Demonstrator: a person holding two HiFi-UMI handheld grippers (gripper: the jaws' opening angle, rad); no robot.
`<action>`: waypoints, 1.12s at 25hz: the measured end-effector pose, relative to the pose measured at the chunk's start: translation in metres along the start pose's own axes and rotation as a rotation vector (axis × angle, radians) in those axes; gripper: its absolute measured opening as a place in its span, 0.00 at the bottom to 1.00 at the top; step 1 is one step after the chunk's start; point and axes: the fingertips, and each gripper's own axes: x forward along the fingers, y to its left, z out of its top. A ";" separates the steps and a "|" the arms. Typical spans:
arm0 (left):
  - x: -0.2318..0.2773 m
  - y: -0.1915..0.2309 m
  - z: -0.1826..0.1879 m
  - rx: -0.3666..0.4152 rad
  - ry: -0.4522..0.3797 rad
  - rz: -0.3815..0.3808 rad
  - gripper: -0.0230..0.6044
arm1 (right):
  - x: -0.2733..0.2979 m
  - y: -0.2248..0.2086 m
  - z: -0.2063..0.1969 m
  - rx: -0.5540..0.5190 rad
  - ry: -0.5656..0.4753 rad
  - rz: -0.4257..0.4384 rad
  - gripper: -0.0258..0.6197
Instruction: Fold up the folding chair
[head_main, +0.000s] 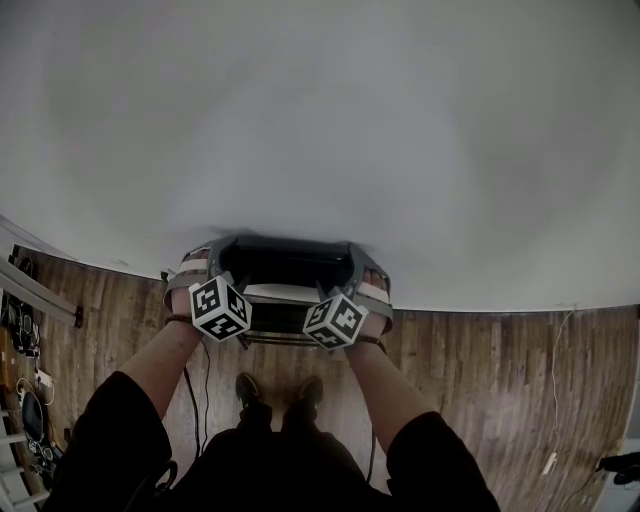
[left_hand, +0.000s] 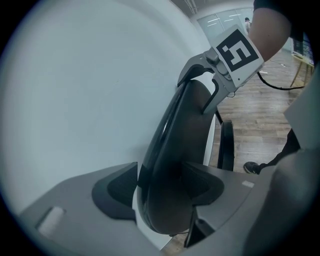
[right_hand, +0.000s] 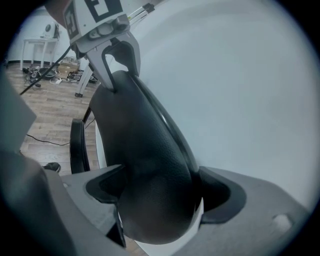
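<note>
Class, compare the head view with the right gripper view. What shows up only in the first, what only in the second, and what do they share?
Head view only: the person's right forearm and the marker cube on top of the right gripper. Right gripper view only: a close look at that gripper's jaws closed on both sides of the padded backrest, plus a white table far off across the room. Both: the backrest, the left gripper clamped on its other end, the white wall and the wooden floor.
</note>
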 end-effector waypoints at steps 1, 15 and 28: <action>-0.001 0.000 -0.001 0.001 -0.002 0.001 0.48 | -0.001 0.001 0.001 0.001 0.006 -0.004 0.73; 0.006 0.006 0.002 -0.013 0.002 0.047 0.48 | 0.006 -0.008 -0.003 0.027 0.054 -0.083 0.74; 0.011 0.015 0.004 -0.016 0.013 0.078 0.44 | 0.007 -0.014 -0.002 0.032 0.058 -0.146 0.73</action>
